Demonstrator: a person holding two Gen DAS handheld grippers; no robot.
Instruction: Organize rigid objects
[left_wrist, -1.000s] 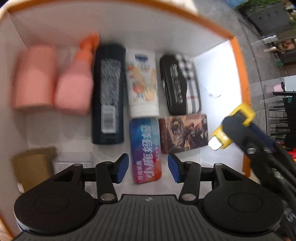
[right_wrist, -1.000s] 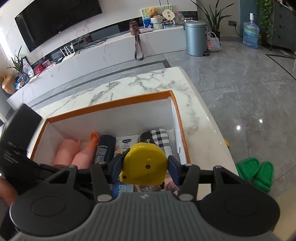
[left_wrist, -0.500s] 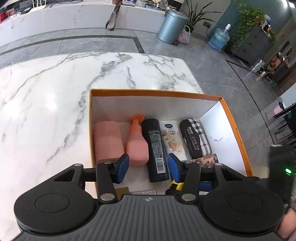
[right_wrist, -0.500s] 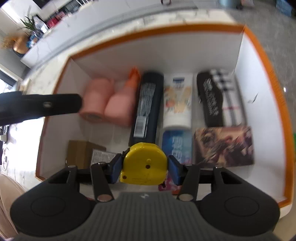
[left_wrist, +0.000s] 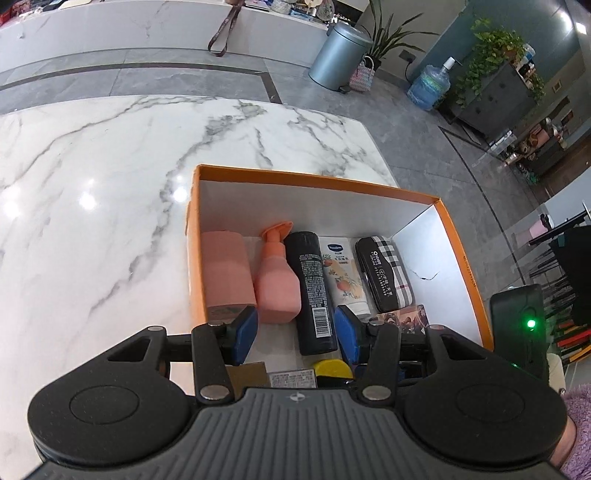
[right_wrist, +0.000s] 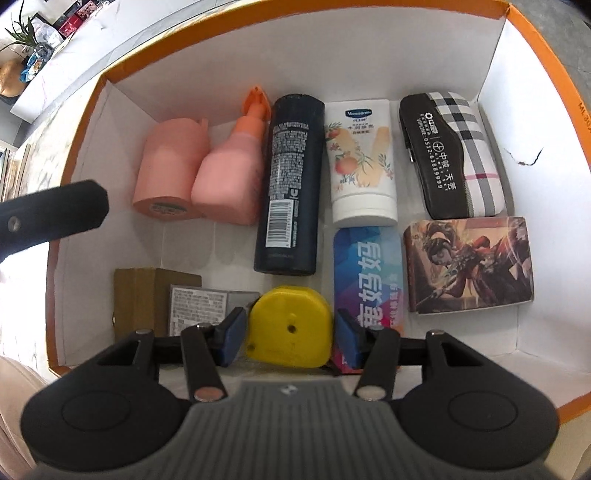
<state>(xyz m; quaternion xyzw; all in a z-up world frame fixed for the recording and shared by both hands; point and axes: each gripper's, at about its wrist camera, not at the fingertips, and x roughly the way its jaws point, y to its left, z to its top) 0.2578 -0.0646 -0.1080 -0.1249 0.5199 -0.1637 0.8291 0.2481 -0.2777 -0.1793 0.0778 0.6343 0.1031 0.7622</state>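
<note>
Yellow tape measure (right_wrist: 289, 325) sits pinched btwn the blue pads of the right gripper (right_wrist: 289, 334), low inside the orange box (right_wrist: 550, 70), near its front wall. Just left of it: a grey labelled box (right_wrist: 199, 308), then a brown box (right_wrist: 142, 299). Just right: a blue card pack (right_wrist: 367, 273), partly under the right pad. Right behind the tape measure lies the black bottle (right_wrist: 290, 184), barcode end nearest. Back row, left to right: pink cylinder (right_wrist: 170, 171), pink spray bottle (right_wrist: 232, 173), black bottle, white lotion tube (right_wrist: 360, 162), plaid case (right_wrist: 452, 155). Picture box (right_wrist: 467, 264) lies in front of the case, beside the card pack.

Left gripper (left_wrist: 294, 338) hangs above the box's near edge, pads spread w/ nothing btwn them.

Left wrist view only: marble tabletop (left_wrist: 92, 184) around the box, grey floor, a bin (left_wrist: 338, 55), a water jug (left_wrist: 430, 85), plants, plus the right gripper's body w/ a green light and a fuzzy purple sleeve (left_wrist: 576, 435). There the tape measure is just a yellow sliver behind the pads; card pack is hidden. Right wrist view only: full box floor, plus a black piece of the left gripper at the left edge.
</note>
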